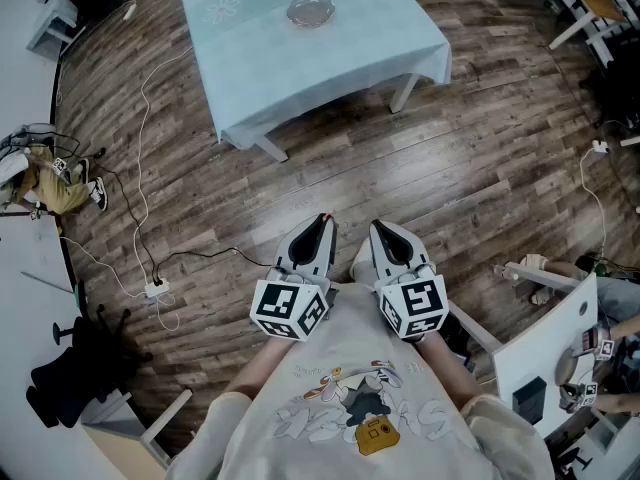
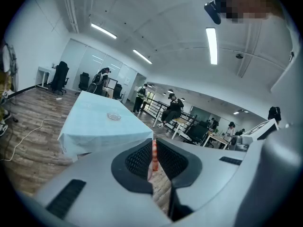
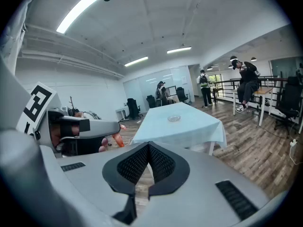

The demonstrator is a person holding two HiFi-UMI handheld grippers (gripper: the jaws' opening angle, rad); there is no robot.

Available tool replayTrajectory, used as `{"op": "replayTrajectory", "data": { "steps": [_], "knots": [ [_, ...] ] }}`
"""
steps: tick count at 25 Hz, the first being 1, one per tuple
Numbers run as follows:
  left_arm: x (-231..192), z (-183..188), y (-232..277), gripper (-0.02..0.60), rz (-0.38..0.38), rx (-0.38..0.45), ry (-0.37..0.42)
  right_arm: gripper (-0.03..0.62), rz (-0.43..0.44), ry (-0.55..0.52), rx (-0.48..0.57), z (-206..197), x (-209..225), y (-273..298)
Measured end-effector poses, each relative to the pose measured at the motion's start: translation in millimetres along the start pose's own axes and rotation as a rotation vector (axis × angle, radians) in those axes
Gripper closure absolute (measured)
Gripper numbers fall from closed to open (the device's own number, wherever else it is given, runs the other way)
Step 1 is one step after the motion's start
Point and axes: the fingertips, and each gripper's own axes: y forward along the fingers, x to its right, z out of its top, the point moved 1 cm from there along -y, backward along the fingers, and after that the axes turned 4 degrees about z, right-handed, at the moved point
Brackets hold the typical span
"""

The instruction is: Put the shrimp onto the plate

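your left tongs [image 2: 154,141] pinch the shrimp [image 2: 154,155]; your right tongs [image 3: 148,146] are pressed together on nothing. the plate [image 1: 310,11] sits on the surface [image 1: 260,68], well ahead.

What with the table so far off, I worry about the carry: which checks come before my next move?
1. Shrimp between the jaws of the left hand-held gripper: ok.
2. Right hand-held gripper shut and empty, free to help: ok.
3. Plate on the table looks empty: ok.
4. Plate within reach: not ok; the table stands well ahead.
5. Floor straight ahead free of cables: ok; the power strip lies off to the left.
6. Firmness of the grip on the shrimp: cannot tell.
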Motion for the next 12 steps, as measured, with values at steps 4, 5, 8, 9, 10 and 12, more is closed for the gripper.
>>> {"op": "replayTrajectory", "data": {
  "steps": [4, 5, 8, 9, 10, 12],
  "knots": [
    [23.8, -9.4, 22.0, 0.548, 0.010, -0.013, -0.013, 0.572, 0.016, -0.040, 0.008, 6.3, 30.7, -9.1],
    [29.2, -12.3, 26.1, 0.548, 0.016, -0.017, -0.007, 0.572, 0.021, -0.023, 0.010, 4.8, 38.6, -10.8],
    [36.3, -22.7, 32.8, 0.548, 0.042, -0.055, 0.002, 0.572, 0.023, 0.111, 0.025, -1.2, 59.6, -13.3],
    [37.4, -24.6, 35.2, 0.548, 0.049, -0.066, -0.004, 0.572, 0.014, 0.127, 0.034, 0.4, 66.0, -14.7],
    [38.3, -25.8, 37.5, 0.548, 0.056, -0.074, -0.012, 0.572, 0.001, 0.122, 0.042, 3.0, 71.7, -16.5],
    [38.7, -27.0, 41.5, 0.548, 0.067, -0.084, -0.025, 0.572, -0.015, 0.104, 0.053, 6.0, 79.7, -17.8]
  ]
}}
